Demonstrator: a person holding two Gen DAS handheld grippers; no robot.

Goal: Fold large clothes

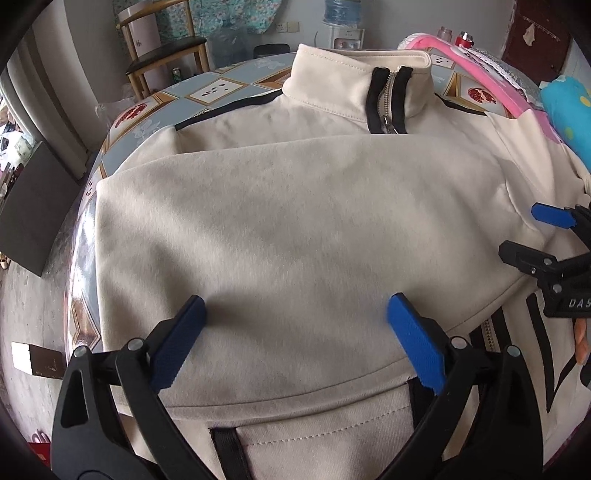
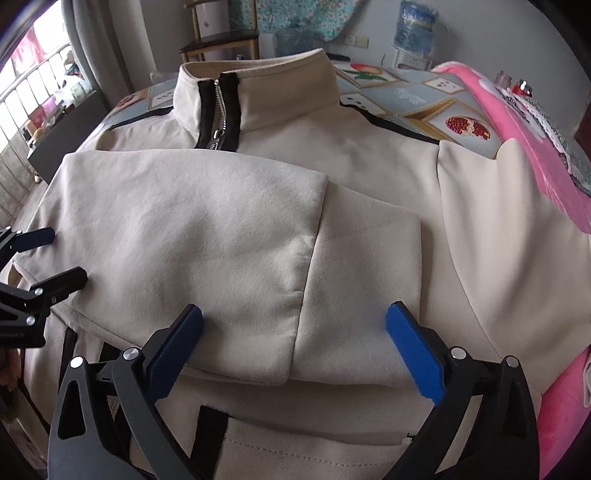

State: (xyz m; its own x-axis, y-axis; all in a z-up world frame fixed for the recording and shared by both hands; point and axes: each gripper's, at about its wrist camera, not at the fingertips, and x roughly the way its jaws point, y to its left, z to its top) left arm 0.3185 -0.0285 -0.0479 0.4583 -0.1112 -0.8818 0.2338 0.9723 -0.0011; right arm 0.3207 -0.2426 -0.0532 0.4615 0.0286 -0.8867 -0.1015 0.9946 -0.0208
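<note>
A cream zip-up jacket (image 1: 303, 110) lies face up on the table, its collar and black-edged zipper (image 1: 386, 99) at the far side. One sleeve (image 1: 295, 221) is folded across the chest, and its cuff (image 2: 362, 288) ends near the right side. My left gripper (image 1: 295, 306) hovers open over the sleeve's near edge, nothing between its blue pads. My right gripper (image 2: 295, 312) stands open over the cuff end, also empty. Each gripper shows in the other's view, the right gripper (image 1: 532, 236) at the right edge and the left gripper (image 2: 55, 254) at the left edge.
The table's patterned cover (image 1: 207, 92) shows beyond the jacket's shoulders. A pink blanket (image 2: 535, 177) lies along the right side, with a blue cloth (image 1: 569, 110) beyond it. A wooden chair (image 1: 166, 55) and a water dispenser (image 2: 413, 33) stand behind the table.
</note>
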